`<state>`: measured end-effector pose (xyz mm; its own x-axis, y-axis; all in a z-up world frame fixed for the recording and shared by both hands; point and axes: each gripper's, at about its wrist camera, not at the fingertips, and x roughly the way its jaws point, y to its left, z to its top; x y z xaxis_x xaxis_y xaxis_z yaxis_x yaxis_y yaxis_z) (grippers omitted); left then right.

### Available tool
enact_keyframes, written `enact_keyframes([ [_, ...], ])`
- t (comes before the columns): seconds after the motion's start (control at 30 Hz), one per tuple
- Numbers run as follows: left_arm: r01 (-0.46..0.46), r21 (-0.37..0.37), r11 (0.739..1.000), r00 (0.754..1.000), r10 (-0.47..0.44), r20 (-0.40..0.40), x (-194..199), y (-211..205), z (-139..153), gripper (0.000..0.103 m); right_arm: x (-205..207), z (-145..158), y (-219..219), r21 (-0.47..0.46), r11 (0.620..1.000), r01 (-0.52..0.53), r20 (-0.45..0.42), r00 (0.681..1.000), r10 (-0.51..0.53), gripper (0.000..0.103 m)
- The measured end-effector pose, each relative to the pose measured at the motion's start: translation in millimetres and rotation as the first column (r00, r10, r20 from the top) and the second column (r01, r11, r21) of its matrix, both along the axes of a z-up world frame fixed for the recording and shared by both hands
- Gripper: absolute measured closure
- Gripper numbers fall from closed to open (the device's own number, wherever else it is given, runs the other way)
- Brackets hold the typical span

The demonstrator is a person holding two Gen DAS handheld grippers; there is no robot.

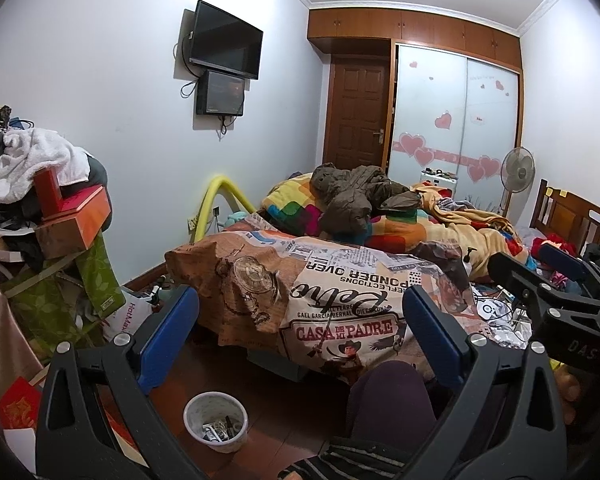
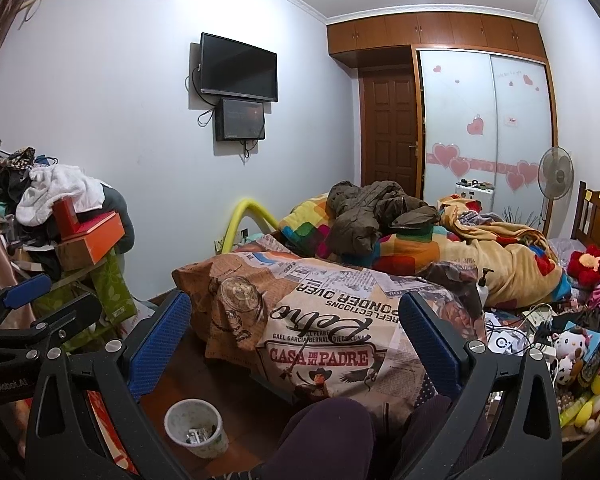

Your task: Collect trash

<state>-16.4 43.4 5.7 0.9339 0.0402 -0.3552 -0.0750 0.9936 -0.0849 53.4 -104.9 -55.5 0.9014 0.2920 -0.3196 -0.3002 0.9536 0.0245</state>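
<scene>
On the floor at about seven o'clock of the bed (image 1: 340, 280) stands the white bin (image 1: 216, 420), upright, with a few scraps of trash (image 1: 220, 430) at its bottom. The left tool (image 1: 300, 332) hangs above it with blue pads (image 1: 168, 340) spread wide and nothing between them; the bin shows low between its fingers, well apart from them. The right tool (image 2: 296, 336) is likewise spread and empty, pointing at the printed cover (image 2: 320, 320), the bin at its seven o'clock. Each tool appears at the edge of the other's view. On the bed lie a brown jacket (image 1: 352, 196) and bright blankets (image 1: 440, 224); at three o'clock, cables and plush toys (image 2: 572, 344) crowd the mattress. A TV (image 1: 224, 40) hangs on the wall at eleven o'clock.
</scene>
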Motion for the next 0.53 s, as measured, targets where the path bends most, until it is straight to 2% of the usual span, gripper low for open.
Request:
enact_keyframes([
  [0.53,0.023,-0.003,1.000,1.000,-0.023,-0.006,0.8,3.1,-0.1,0.001,2.3,-2.5,-2.7,0.005,1.000,0.002,-0.021,1.000,-0.002,0.000],
])
